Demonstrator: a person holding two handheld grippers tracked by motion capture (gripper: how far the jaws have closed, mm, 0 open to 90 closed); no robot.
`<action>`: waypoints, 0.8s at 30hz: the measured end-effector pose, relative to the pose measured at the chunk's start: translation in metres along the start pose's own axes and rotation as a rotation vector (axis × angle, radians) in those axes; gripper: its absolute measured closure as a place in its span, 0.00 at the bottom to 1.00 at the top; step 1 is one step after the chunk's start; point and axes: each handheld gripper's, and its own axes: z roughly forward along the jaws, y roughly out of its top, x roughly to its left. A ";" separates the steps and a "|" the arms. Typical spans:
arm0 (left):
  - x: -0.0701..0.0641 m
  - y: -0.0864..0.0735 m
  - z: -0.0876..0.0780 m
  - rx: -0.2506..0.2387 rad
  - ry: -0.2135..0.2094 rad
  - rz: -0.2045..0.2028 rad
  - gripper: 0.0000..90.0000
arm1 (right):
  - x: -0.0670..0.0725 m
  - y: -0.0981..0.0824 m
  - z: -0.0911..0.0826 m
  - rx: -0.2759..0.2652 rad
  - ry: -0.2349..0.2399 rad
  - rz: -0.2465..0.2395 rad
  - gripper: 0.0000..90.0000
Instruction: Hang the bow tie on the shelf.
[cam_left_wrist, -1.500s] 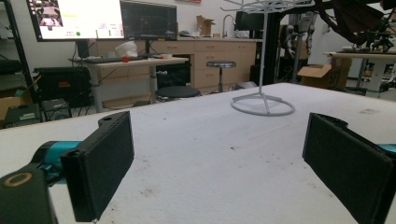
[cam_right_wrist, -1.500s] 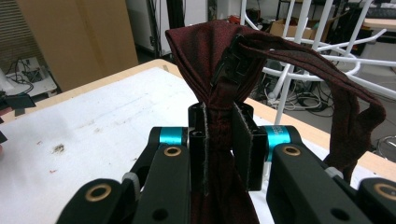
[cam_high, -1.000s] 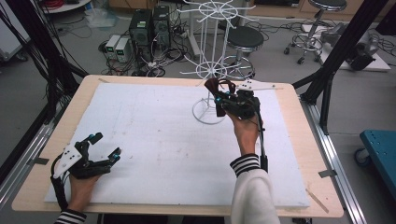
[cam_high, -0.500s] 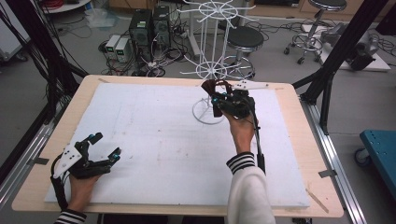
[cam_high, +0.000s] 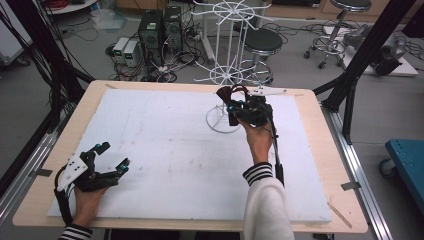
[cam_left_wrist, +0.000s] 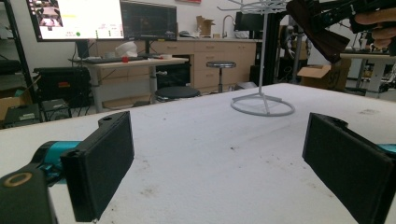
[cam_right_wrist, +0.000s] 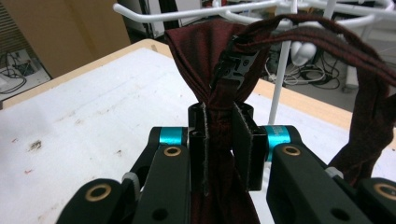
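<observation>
- dark red fabric bow tie with a thin strap and black metal clasp (cam_right_wrist: 219, 93): pinched at its narrow middle between the jaws of the right gripper (cam_right_wrist: 219, 140); the fanned cloth rises above the pads, the rest hangs below them; the strap loops up and off to the right side of the right gripper view.
- right gripper, black with teal collars: jaws drawn tight on the bow tie's waist, cloth filling the gap; in the high view it (cam_high: 239, 106) is held up near the far edge of the table, just beside the stand's post.
- white wire display stand with a ring base and spoked hook arms (cam_high: 222, 121): stands on the far half of the white sheet; its upper arms run close above and behind the bow tie in the right gripper view.
- left gripper, black with a grey plate (cam_high: 111, 159): jaws wide apart, nothing between them; rests low at the near left corner, well apart from the bow tie.
- white foam sheet covering the wooden table (cam_high: 165, 155): lightly speckled with dark marks.
</observation>
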 end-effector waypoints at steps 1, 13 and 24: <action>0.000 0.000 0.000 0.000 0.000 0.000 0.10 | 0.000 0.000 0.000 0.001 0.002 0.005 0.86; 0.000 0.000 0.000 -0.001 0.001 -0.001 0.10 | 0.002 -0.001 0.001 0.005 -0.019 -0.017 0.16; 0.000 0.000 0.000 -0.003 0.004 -0.007 0.10 | 0.017 -0.018 -0.025 -0.023 0.003 -0.076 0.01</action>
